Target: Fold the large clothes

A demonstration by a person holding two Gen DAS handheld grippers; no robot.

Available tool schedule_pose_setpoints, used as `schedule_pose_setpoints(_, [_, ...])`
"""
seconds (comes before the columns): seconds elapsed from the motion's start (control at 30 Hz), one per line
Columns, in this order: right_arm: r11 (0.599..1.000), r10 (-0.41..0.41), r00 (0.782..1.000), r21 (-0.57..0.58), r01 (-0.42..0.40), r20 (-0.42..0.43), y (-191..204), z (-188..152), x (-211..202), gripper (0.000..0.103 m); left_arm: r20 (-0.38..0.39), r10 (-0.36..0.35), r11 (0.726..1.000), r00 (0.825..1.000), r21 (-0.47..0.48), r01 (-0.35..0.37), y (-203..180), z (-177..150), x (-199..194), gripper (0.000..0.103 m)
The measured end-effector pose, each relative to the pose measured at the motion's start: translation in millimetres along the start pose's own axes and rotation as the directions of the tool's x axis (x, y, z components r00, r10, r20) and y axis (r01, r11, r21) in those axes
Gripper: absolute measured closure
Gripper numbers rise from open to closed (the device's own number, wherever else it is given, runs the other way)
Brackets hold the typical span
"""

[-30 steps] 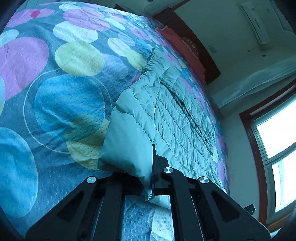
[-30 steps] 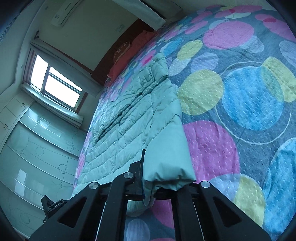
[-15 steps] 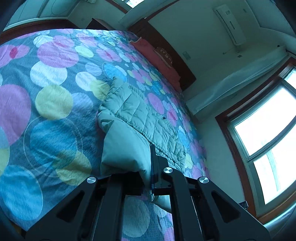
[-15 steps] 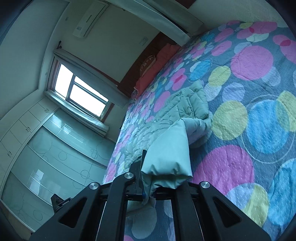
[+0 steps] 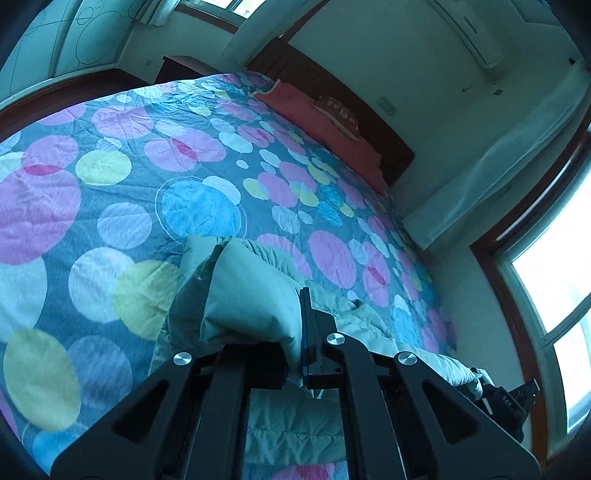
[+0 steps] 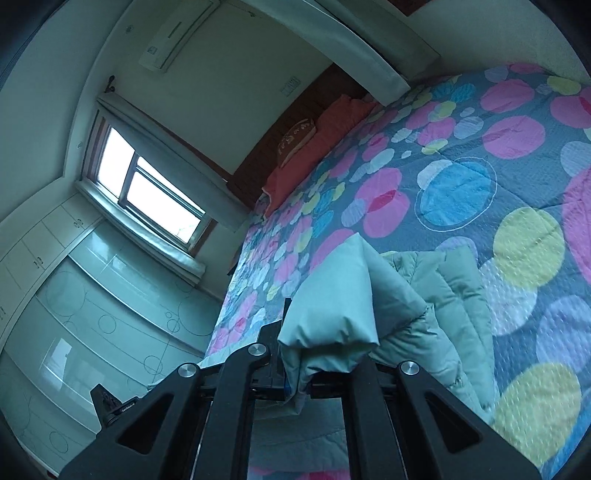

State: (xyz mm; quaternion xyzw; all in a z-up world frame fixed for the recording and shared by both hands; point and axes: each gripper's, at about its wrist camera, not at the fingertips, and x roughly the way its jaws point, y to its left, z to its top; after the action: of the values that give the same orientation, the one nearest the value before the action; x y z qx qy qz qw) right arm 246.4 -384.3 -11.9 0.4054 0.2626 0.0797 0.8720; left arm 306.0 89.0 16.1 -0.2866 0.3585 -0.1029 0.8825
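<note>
Left gripper: black, two-fingered, nearest the lens; jaws clamped on a puffed fold of the jacket, which bulges up and to the left of the fingers.

Right gripper: same make; jaws clamped on another fold of the same jacket, the cloth bulging up and to the right of the fingers. In the left wrist view its tip shows at the lower right edge, with the jacket's edge running toward it.

Jacket: pale green, quilted and padded. Both gripped ends are raised; the rest trails down from the grippers onto the near part of the bed, its quilted side showing below and beside the smooth lining.

Bedspread: grey-blue with large pink, blue, yellow and white circles, covering the whole bed beyond the jacket.

Pillow: red-orange, at the far end of the bed, with a small patterned cushion on it, against a dark wooden headboard.

Window: bright, on the side wall.

Wardrobe: pale glossy doors with circle outlines, below and beside the window.

Air conditioner: white unit, high on the far wall.
</note>
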Motion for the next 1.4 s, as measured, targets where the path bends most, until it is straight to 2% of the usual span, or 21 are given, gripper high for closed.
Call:
schedule_pose_setpoints(0.13, [0.996,-0.091,0.994,-0.006,0.091,-0.060,-18.4,15.0,58.9,0.099,-0.050,0.067,0.997,0.997,0.031,-0.065,5.5,15.0,62.3,0.099])
schedule_pose_setpoints(0.3, [0.983,-0.183,0.975,0.004,0.185,-0.123,-49.8,15.2,111.5,0.099,-0.115,0.144,0.989,0.983,0.050,-0.139,26.7,16.0,128.1,0.099])
schedule_pose_setpoints(0.4, [0.977,-0.209,0.967,0.011,0.213,-0.147,-63.4,14.0,128.9,0.099,-0.142,0.160,0.987,0.977,0.057,-0.153,36.9,14.6,153.4,0.099])
schedule_pose_setpoints(0.53, [0.976,-0.211,0.966,0.025,0.217,-0.151,-70.4,13.9,134.9,0.096,-0.147,0.168,0.983,0.975,0.096,-0.155,33.4,16.4,165.4,0.097])
schedule_pose_setpoints(0.6, [0.979,-0.195,0.969,0.029,0.202,-0.151,-69.0,15.6,132.3,0.093,-0.141,0.159,0.985,0.977,0.095,-0.146,29.4,19.9,161.5,0.088])
schedule_pose_setpoints(0.63, [0.982,-0.182,0.973,0.029,0.188,-0.144,-67.6,16.2,128.2,0.084,-0.137,0.149,0.986,0.979,0.092,-0.137,26.4,22.0,158.2,0.076])
schedule_pose_setpoints(0.67, [0.983,-0.175,0.976,0.026,0.180,-0.129,-65.1,17.4,123.2,0.069,-0.122,0.141,0.988,0.982,0.088,-0.130,24.3,24.1,152.1,0.060])
schedule_pose_setpoints(0.73, [0.984,-0.178,0.981,0.005,0.179,-0.081,-56.4,19.2,109.6,0.050,-0.078,0.140,0.987,0.987,0.085,-0.133,19.7,27.8,138.6,0.045])
schedule_pose_setpoints(0.8, [0.984,-0.176,0.982,-0.028,0.175,-0.062,-46.9,20.7,100.4,0.049,-0.048,0.144,0.986,0.988,0.092,-0.139,18.2,28.5,125.6,0.042])
schedule_pose_setpoints(0.9, [0.979,-0.195,0.978,-0.079,0.189,-0.076,-35.5,17.7,98.2,0.049,-0.050,0.147,0.984,0.988,0.112,-0.140,19.5,23.6,116.6,0.042])
schedule_pose_setpoints(1.13, [0.915,-0.336,0.930,-0.283,0.286,-0.146,-11.1,6.1,144.6,0.049,-0.065,0.261,0.936,0.963,0.261,-0.236,12.3,13.1,140.0,0.046])
schedule_pose_setpoints(1.2, [0.879,-0.388,0.910,-0.355,0.318,-0.146,-5.8,2.1,163.6,0.049,-0.053,0.296,0.917,0.954,0.297,-0.267,9.2,12.6,152.4,0.046])
schedule_pose_setpoints(1.3, [0.802,-0.473,0.872,-0.470,0.368,-0.124,-2.4,-5.6,188.2,0.049,-0.044,0.335,0.890,0.941,0.342,-0.301,7.2,11.4,173.1,0.046])
schedule_pose_setpoints(1.4, [0.743,-0.545,0.829,-0.531,0.409,-0.124,-13.1,-12.6,208.9,0.049,-0.043,0.375,0.861,0.926,0.387,-0.330,7.8,7.6,195.0,0.046])
